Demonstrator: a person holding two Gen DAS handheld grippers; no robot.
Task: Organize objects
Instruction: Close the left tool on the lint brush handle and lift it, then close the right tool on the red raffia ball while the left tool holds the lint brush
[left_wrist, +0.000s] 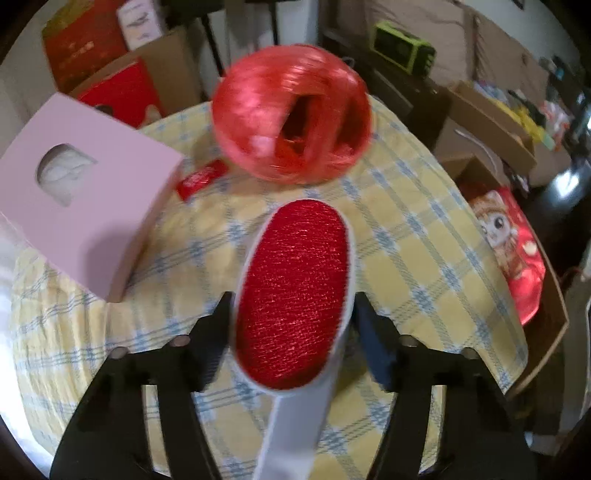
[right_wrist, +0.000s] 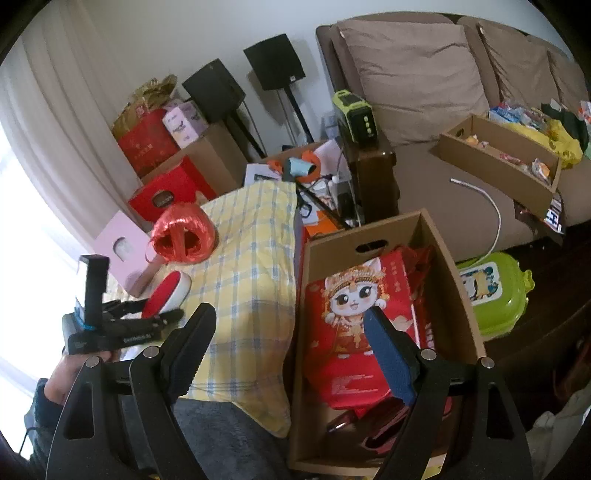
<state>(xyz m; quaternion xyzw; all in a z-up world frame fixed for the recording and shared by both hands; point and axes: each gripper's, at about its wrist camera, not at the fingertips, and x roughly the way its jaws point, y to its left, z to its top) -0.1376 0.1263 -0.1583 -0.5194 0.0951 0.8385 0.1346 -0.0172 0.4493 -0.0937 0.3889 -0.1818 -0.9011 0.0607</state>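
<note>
My left gripper (left_wrist: 291, 314) is shut on a white lint brush with a red oval pad (left_wrist: 295, 291), held above the yellow checked tablecloth (left_wrist: 406, 251). The brush (right_wrist: 166, 291) and left gripper (right_wrist: 162, 312) also show in the right wrist view. A red ball of plastic twine (left_wrist: 291, 114) lies ahead of the brush; it also shows in the right wrist view (right_wrist: 183, 234). A pink box (left_wrist: 77, 195) with a cutout window stands at left. My right gripper (right_wrist: 291, 328) is open and empty, above the table edge beside a cardboard box (right_wrist: 454, 273) holding a red cartoon bag (right_wrist: 354, 317).
A small red packet (left_wrist: 201, 181) lies between the pink box and the twine. A green plastic case (right_wrist: 495, 291) sits on the floor at right. A sofa (right_wrist: 424, 158) with a cardboard tray (right_wrist: 498, 155) is behind. Red gift boxes (right_wrist: 162, 195) stand beyond the table.
</note>
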